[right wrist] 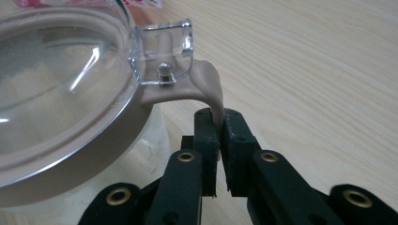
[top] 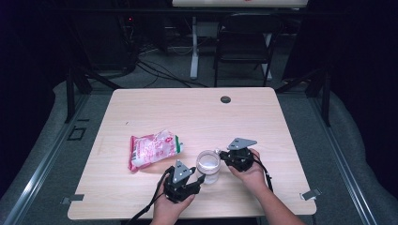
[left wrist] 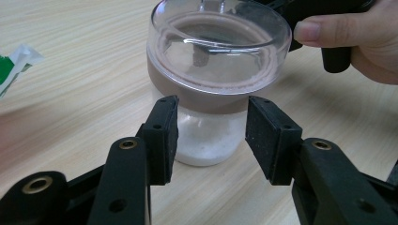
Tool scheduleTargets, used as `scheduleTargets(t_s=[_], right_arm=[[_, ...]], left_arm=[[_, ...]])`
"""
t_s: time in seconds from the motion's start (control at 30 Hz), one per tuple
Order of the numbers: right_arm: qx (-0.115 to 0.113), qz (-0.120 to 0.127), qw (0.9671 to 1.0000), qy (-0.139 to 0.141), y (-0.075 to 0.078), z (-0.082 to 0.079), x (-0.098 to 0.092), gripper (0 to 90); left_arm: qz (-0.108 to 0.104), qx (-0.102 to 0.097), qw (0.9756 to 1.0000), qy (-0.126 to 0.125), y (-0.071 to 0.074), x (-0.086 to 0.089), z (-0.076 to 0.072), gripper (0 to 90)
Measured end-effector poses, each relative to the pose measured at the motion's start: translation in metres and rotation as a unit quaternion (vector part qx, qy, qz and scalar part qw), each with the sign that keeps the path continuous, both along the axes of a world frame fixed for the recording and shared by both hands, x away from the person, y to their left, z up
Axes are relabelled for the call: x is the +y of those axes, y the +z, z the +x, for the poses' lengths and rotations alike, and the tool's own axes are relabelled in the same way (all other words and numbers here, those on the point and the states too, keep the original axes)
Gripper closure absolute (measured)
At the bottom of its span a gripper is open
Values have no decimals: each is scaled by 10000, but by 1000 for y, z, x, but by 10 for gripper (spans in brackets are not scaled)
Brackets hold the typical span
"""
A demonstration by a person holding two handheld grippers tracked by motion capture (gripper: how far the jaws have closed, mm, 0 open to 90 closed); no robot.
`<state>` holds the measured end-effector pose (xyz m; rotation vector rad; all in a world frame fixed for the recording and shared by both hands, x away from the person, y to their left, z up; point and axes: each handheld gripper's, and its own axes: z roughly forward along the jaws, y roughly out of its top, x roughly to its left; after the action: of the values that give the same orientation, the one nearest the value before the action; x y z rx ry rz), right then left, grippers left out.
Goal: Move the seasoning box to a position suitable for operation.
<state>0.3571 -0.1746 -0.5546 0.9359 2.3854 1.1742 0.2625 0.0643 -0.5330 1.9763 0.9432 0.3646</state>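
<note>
A small glass jar (top: 208, 165) with a clear lid and a beige collar stands near the table's front, with white powder in its bottom (left wrist: 206, 140). My left gripper (left wrist: 211, 122) is open. Its pads flank the jar's lower glass body without pressing on it, and in the high view it (top: 199, 179) sits just front-left of the jar. My right gripper (right wrist: 219, 126) is shut on the beige latch tab (right wrist: 209, 86) that hangs from the lid's clear hinge piece, at the jar's right side (top: 220, 154). The right hand (left wrist: 356, 37) appears behind the jar.
A pink and white snack bag (top: 154, 149) lies flat to the left of the jar, and its corner (left wrist: 14, 65) is close to my left gripper. A black grommet (top: 225, 99) sits near the table's far edge. A dark chair (top: 244, 42) stands beyond the table.
</note>
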Motion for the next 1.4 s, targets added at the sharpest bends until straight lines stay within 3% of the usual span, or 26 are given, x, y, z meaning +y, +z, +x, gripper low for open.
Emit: scheduleTargets(t_s=[0.17,0.27,0.37,0.5,0.6,0.83,0.97,1.17,1.4], right_arm=[[26,-70,9998,-186,2,-10,-2,853],[24,-168,9994,-293,3,-17,-3,848],[278,38,9977,-618,4,-30,-9,830],[282,2,9964,-795,5,-44,-9,817],[241,-111,9962,-833,6,-52,-7,807],[228,-44,9965,-808,8,-70,-5,764],[141,-203,9973,-696,8,-74,-5,721],[155,12,9978,-644,16,-86,-10,676],[83,290,9966,-763,27,-95,-15,652]], left_arm=[[198,-56,9997,-110,3,5,3,553],[185,-40,9997,-154,4,7,4,560],[253,-49,9990,-366,4,12,7,562],[219,5,9986,-491,5,18,10,567],[116,32,9984,-547,4,24,11,578],[-8,84,9985,-533,3,33,15,610],[105,28,9984,-562,5,32,17,618],[178,-96,9983,-554,8,35,15,621],[127,-38,9983,-561,12,38,15,640]])
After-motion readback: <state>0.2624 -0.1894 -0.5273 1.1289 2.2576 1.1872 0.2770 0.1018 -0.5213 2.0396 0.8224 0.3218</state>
